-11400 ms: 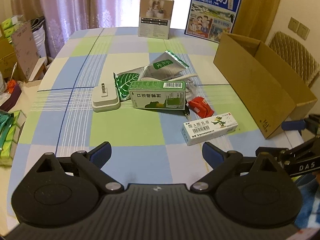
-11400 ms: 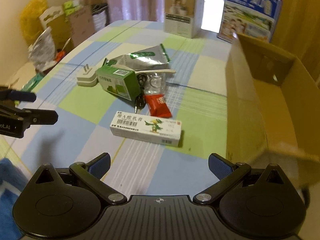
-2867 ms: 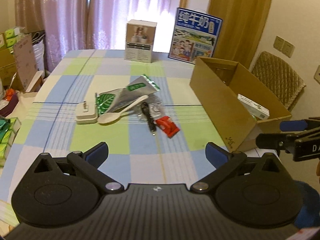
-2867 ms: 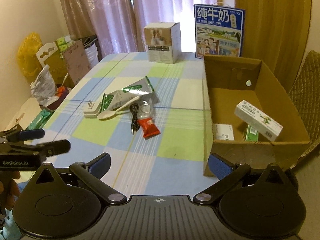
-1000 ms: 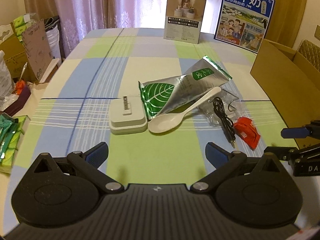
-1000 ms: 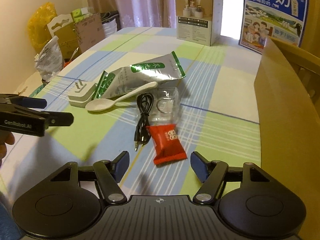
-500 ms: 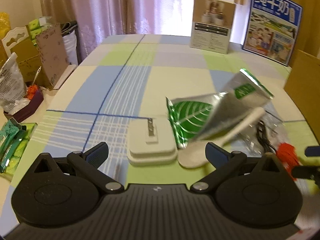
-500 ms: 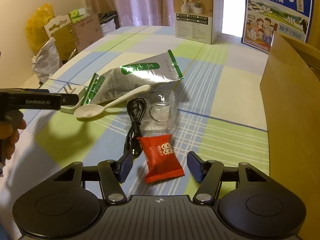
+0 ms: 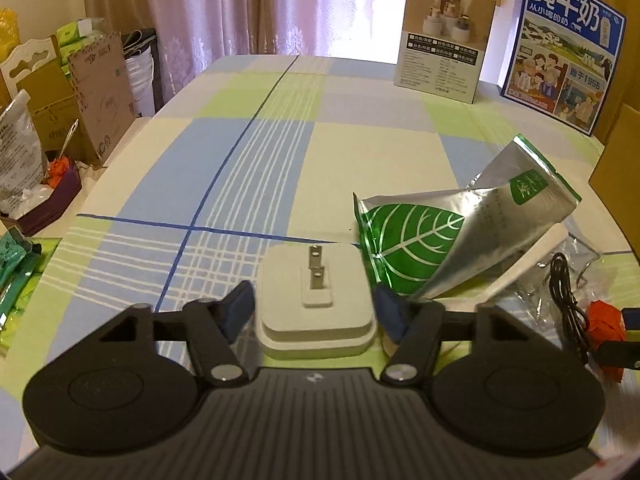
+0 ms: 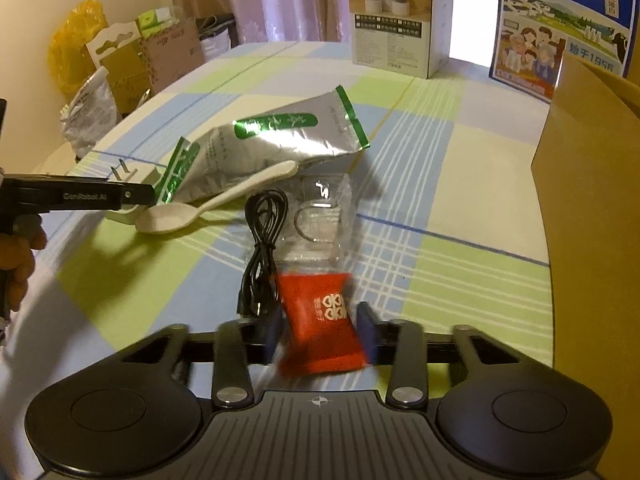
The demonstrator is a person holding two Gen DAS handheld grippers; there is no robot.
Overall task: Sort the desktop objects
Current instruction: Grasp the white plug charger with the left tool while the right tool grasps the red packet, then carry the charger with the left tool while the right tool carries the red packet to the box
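— Jaws of the left gripper [image 9: 314,312], how do they stand?

— Narrowed round the white plug adapter [image 9: 316,300]. It sits between the two blue pads, prongs up, flat on the checked table [image 9: 240,160]. Whether the pads actually press its sides, I cannot tell; they look just beside it or touching.

— And beyond those jaws?

— Ahead and to the right lies the silver-and-green foil pouch [image 9: 460,240], with the white spoon [image 9: 532,256] poking out from under it. Further right are the black cable [image 9: 564,296] and a clear plastic bag [image 9: 580,264].

— What about the right gripper [image 10: 320,332]?

— Its jaws are closed in on the red snack packet [image 10: 320,320], which sits between the pads, blurred. Both pads appear to touch the wrapper.

— Anything just ahead of them?

— The black cable runs forward from the left pad, the clear bag lies straight ahead, the spoon and pouch beyond to the left. To the right stands the wall of the cardboard box [image 10: 588,200]. Far ahead on the table stand a product box [image 10: 396,12] and a blue milk carton [image 10: 560,24].
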